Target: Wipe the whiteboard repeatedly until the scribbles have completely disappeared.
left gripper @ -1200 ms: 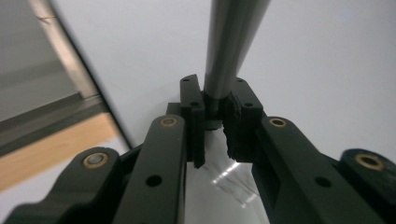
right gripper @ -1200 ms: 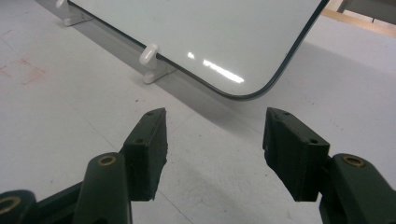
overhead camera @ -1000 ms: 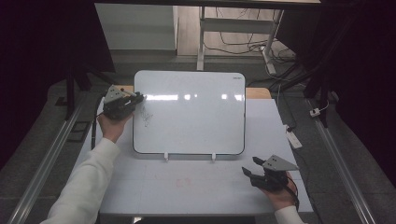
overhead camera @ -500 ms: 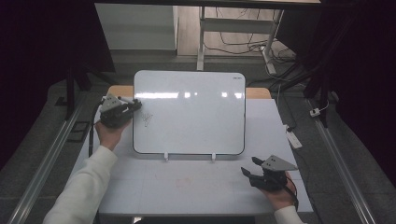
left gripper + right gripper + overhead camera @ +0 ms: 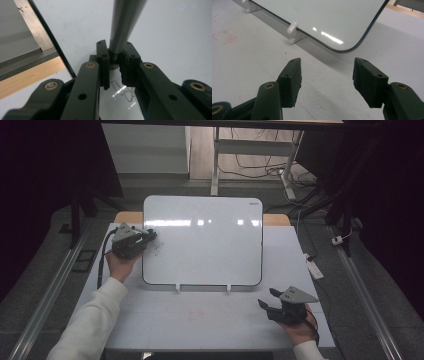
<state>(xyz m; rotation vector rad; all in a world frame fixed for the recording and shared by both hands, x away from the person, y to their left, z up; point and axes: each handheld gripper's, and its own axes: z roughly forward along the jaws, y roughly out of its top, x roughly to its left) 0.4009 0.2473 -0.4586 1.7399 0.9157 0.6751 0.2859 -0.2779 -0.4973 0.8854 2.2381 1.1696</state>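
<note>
At whiteboard (image 5: 202,240) edge, left hand-held gripper (image 5: 115,56) clamps marker (image 5: 123,23); right (image 5: 325,72) gapes.

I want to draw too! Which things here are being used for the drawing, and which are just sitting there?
Being used:
- whiteboard
- pen, clamped in the left gripper
- scribble on the board's left edge

Just sitting there:
- right gripper, open and holding nothing
- white clips at the board's bottom edge
- cables on the floor

Whiteboard (image 5: 210,240) blocking table (image 5: 200,320) centre, bare strip in front, narrow side margins
</note>
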